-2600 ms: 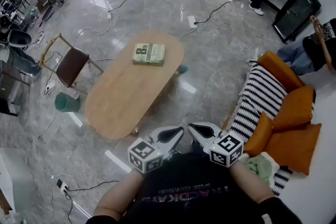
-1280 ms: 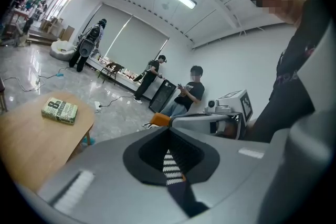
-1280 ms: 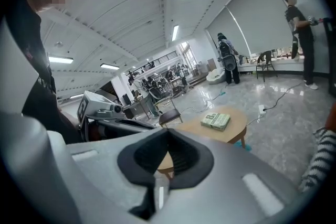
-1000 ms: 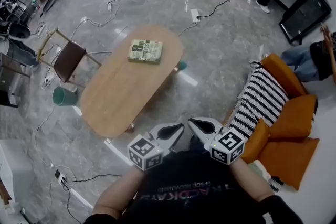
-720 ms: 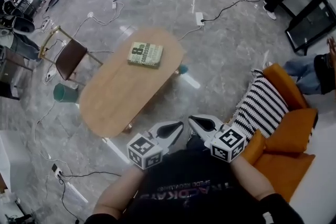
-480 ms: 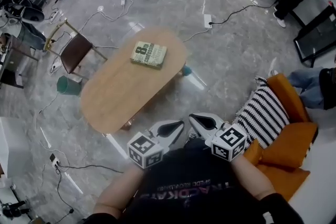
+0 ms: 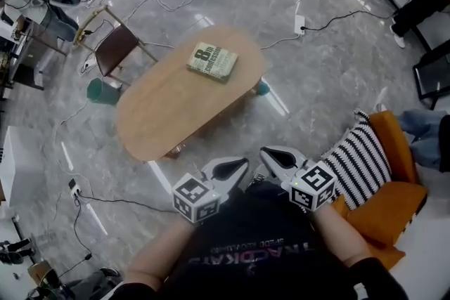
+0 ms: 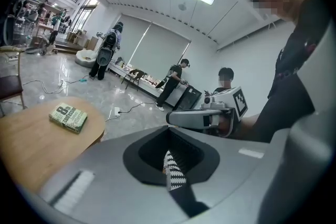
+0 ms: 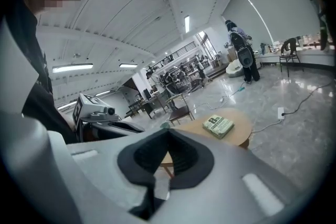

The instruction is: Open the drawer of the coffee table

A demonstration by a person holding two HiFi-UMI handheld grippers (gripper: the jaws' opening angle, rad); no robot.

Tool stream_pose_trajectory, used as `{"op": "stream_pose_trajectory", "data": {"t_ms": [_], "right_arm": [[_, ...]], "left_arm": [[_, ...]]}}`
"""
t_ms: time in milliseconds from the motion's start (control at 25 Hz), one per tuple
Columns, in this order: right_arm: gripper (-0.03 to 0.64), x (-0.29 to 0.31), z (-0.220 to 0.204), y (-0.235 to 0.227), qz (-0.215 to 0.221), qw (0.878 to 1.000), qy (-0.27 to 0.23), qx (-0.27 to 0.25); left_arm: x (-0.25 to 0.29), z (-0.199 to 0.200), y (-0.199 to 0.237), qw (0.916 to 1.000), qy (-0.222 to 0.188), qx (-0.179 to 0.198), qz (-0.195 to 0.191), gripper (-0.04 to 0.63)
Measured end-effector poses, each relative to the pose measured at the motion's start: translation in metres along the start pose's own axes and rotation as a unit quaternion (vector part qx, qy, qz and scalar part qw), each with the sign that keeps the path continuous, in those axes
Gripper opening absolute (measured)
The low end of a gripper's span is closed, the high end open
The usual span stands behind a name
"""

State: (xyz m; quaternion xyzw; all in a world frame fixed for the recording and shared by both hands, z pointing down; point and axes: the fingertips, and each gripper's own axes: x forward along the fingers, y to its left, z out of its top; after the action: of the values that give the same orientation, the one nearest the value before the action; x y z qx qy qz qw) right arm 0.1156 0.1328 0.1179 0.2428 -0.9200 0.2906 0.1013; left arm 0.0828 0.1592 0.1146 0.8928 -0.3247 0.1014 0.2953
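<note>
Ahead of the grippers and off to the left, in the head view, the coffee table is standing on the grey floor, well apart from both tools. Its oval top is running long from lower left to upper right, and the near end is pointing toward us.

We are seeing no drawer front from above or in either gripper view (it probably sits under the top, on a side turned away from us), so the approach will likely have to find it first.

The left gripper is lying slightly nearer the table's near end than the right gripper. Both are pointing roughly at the table. Each has its jaws pressed together with nothing between them.

Writing: a green book is lying flat near the far end of the top, with a large "8" on its cover. The smaller words under it are too small for us to read. Upside-down print is showing on the person's dark shirt, and we are not making it out.
</note>
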Motion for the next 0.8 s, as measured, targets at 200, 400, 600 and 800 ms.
{"op": "stream_pose_trajectory", "data": {"t_ms": [200,400,600,800], "right_arm": [[0.0,0.013,-0.001,0.001,-0.008,1.0,0.001,0.005],[0.0,0.025,0.002,0.004,-0.042,0.999,0.007,0.011],[0.0,0.051,0.001,0.007,-0.073,0.997,0.018,0.02],[0.0,0.079,-0.005,0.017,-0.081,0.996,0.043,0.02]], "left_arm": [[0.001,-0.002,0.013,0.9999,-0.005,-0.012,-0.011,0.002],[-0.004,0.007,0.024,0.9988,-0.001,0.007,-0.049,0.002],[-0.017,0.009,0.049,0.9981,-0.011,0.022,-0.057,0.002],[-0.03,0.002,0.075,0.998,-0.021,-0.004,-0.059,0.002]]}}
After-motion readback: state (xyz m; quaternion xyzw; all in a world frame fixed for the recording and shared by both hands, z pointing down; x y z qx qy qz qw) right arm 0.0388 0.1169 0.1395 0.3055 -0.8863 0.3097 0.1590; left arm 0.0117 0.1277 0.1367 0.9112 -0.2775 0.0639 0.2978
